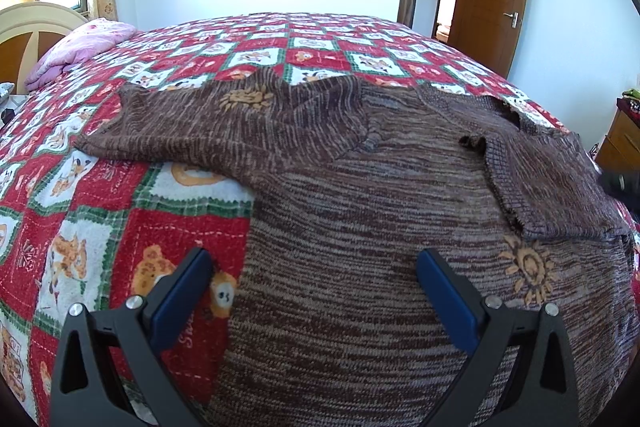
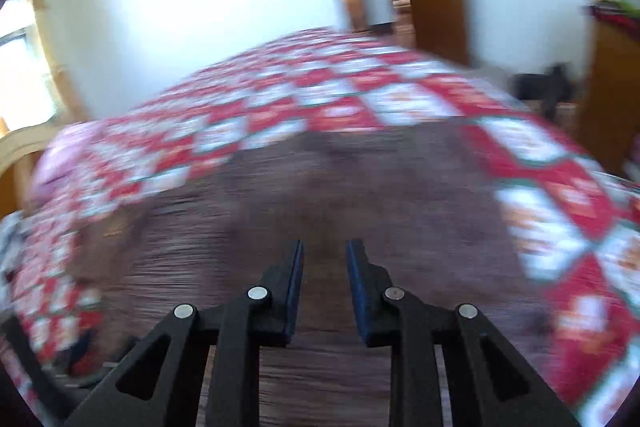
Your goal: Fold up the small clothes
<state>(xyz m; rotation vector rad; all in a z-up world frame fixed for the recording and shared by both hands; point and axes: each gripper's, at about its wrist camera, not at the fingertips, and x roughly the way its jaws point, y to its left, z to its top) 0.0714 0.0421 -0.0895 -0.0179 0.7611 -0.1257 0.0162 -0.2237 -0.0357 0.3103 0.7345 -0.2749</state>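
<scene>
A brown knitted sweater [image 1: 360, 195] lies spread on the bed's red, white and green checked quilt [image 1: 120, 211], and everything here is easiest placed against that sweater. Its one sleeve [image 1: 224, 123] stretches out flat to the left of the body, while the other sleeve [image 1: 536, 179] is already turned in over the chest, its ribbed cuff lying on the knit just above a yellow sun motif [image 1: 528, 275].

The left gripper [image 1: 316, 259] hovers over the sweater's near left edge with its fingers spread wide and nothing between them; one finger is above the quilt, the other above the knit. The right gripper [image 2: 323, 255] sits over the sweater's near middle, its fingers a narrow gap apart and empty (its view is heavily smeared, so whether the tips brush the fabric cannot be told).

So the folding looks to be in its sleeve stage: one side in, one side still out. The next move likely calls for taking the outstretched sleeve near its cuff and laying it across the chest to match the other, keeping the body flat so the knit doesn't bunch.

A pink pillow [image 1: 80, 47] rests well beyond the sweater's left sleeve.
</scene>
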